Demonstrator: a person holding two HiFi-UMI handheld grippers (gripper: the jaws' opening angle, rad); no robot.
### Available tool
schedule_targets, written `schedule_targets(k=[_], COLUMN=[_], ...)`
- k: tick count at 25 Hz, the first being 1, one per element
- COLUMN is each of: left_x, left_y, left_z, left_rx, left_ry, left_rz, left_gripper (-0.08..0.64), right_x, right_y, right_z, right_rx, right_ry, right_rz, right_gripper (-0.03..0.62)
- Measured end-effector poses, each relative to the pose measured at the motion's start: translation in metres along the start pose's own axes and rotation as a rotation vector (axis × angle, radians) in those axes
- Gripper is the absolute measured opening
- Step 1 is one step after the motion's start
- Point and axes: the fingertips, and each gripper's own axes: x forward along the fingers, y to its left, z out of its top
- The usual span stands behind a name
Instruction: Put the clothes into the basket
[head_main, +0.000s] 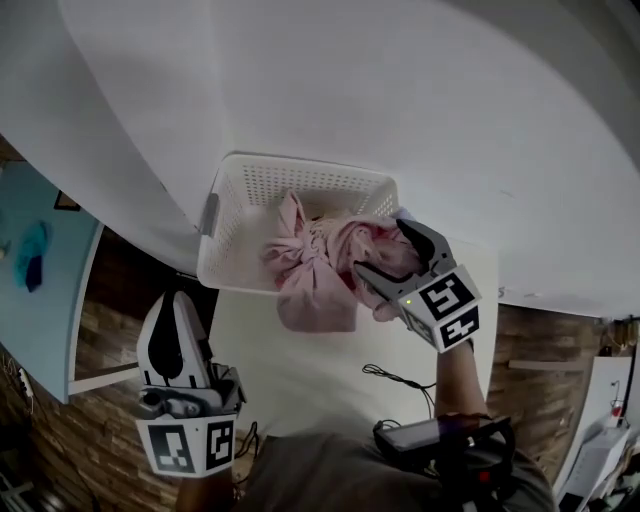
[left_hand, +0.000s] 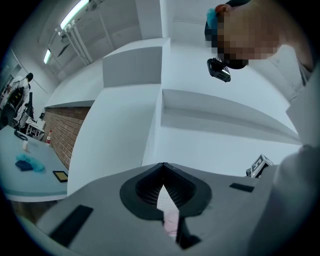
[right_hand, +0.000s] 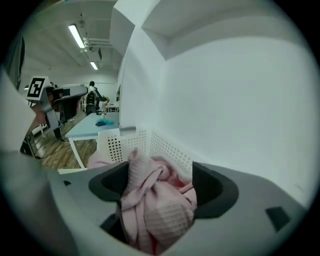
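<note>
A white perforated basket (head_main: 300, 165) stands on the white table (head_main: 300, 375) against the wall. Pink clothes (head_main: 315, 270) lie bunched inside it, and part of them hangs over its near rim. My right gripper (head_main: 378, 245) is at the basket's near right corner, its jaws shut on a wad of the pink clothes (right_hand: 160, 205); the basket wall (right_hand: 165, 147) shows just behind. My left gripper (head_main: 172, 305) hangs low at the left, off the table's corner and apart from the basket. Its jaws (left_hand: 162, 166) meet at the tips and hold nothing.
A black cable (head_main: 400, 380) lies on the table near the person's body. A light blue table (head_main: 40, 300) with a blue object (head_main: 32, 255) stands to the left, with brick flooring between. A curved white wall rises behind the basket.
</note>
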Motion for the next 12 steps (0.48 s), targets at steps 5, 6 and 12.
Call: schedule_targets(k=[5, 6, 12], left_x=[0.004, 0.003, -0.003], left_y=[-0.005, -0.008, -0.035], left_z=[-0.005, -0.004, -0.001], left_rx=[-0.005, -0.002, 0.022], left_ry=[0.0, -0.002, -0.007], left_rz=[-0.009, -0.014, -0.057], left_gripper=[0.008, 0.008, 0.008], right_x=[-0.005, -0.01, -0.059], right_y=[-0.003, -0.004, -0.01], right_z=[0.005, 0.007, 0.017], right_rx=[0.013, 0.024, 0.074], right_ry=[-0.065, -0.094, -0.297], right_rz=[-0.025, -0.035, -0.105], right_gripper=[0.405, 0.405, 0.38])
